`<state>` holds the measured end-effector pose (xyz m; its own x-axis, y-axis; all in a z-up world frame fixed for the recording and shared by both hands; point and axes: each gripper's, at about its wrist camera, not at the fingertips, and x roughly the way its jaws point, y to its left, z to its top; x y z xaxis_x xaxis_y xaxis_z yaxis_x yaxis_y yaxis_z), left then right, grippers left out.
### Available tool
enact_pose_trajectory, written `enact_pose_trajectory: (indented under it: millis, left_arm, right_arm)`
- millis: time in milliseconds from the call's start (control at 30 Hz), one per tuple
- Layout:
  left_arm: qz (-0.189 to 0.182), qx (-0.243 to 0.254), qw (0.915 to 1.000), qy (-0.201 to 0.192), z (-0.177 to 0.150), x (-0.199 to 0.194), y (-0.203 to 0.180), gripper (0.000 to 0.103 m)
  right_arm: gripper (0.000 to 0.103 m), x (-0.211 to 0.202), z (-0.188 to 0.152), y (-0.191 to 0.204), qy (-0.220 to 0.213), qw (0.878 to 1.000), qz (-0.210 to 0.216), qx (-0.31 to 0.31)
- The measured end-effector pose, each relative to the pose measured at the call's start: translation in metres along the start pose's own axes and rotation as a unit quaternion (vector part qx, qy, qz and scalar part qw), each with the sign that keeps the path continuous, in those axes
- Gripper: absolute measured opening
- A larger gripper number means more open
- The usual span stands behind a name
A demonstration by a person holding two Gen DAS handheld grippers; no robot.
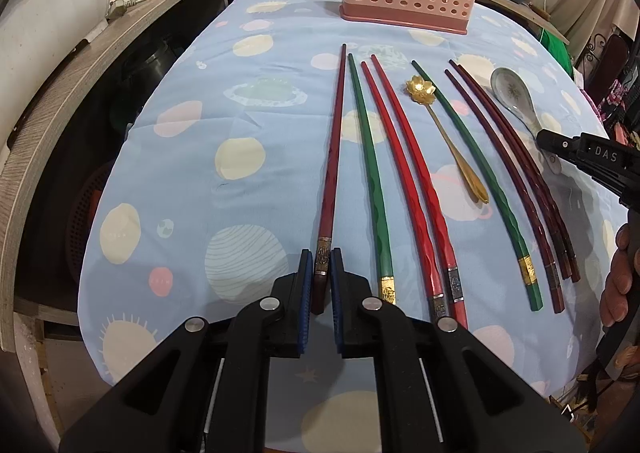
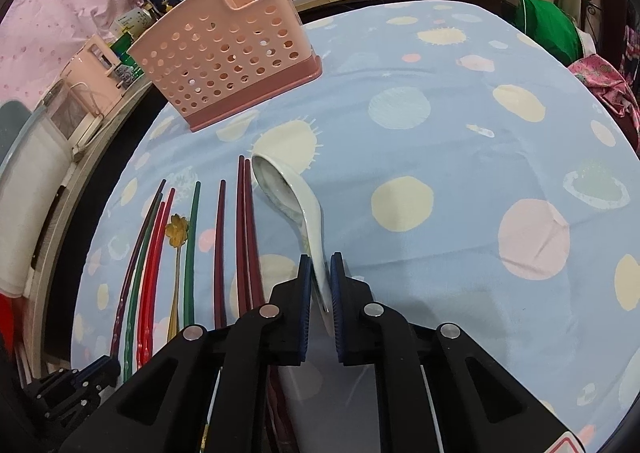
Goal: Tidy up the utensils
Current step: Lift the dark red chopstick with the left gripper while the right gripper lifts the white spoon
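The left tongs [image 1: 321, 265] pinch the outermost dark-red chopstick [image 1: 334, 157]; the right tongs [image 2: 321, 273] pinch the ceramic spoon's [image 2: 288, 197] handle, probably bound for the pink caddy [image 2: 224, 57] at the bench's [image 2: 460, 181] far edge.

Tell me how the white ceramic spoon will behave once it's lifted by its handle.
The white ceramic spoon looks glazed, so it may slip between the right gripper's pads. Gripped at the handle end, its bowl may sag downward. Likely brittle if dropped.
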<state>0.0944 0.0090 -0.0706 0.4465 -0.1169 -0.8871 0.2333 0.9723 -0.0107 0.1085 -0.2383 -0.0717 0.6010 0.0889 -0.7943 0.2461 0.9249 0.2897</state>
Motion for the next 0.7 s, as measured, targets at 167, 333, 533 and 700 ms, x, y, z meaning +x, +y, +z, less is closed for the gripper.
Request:
enact_pose_trajectory:
  millis: [167,333,533,700]
  left_arm:
    - [-0.020,-0.017,0.9997,0.000,0.005,-0.008,0.008,0.008]
    - [-0.020,-0.029,0.9986,-0.039,0.026,-0.039,0.019,0.007]
    - [-0.024,-0.040,0.9940,-0.099,0.076,-0.082,0.028,0.007]
    - [-0.022,-0.044,0.9880,-0.146,0.109,-0.111,0.030,0.007]
  right_arm:
    - [0.006,-0.025,0.003,0.006,-0.026,0.999,-0.017,-0.016]
    - [0.006,-0.064,0.018,0.012,-0.066,0.997,-0.032,-0.025]
    - [0.001,-0.093,0.039,0.015,-0.094,0.994,-0.037,-0.027]
    - [0.001,-0.099,0.049,0.009,-0.097,0.994,-0.036,-0.022]
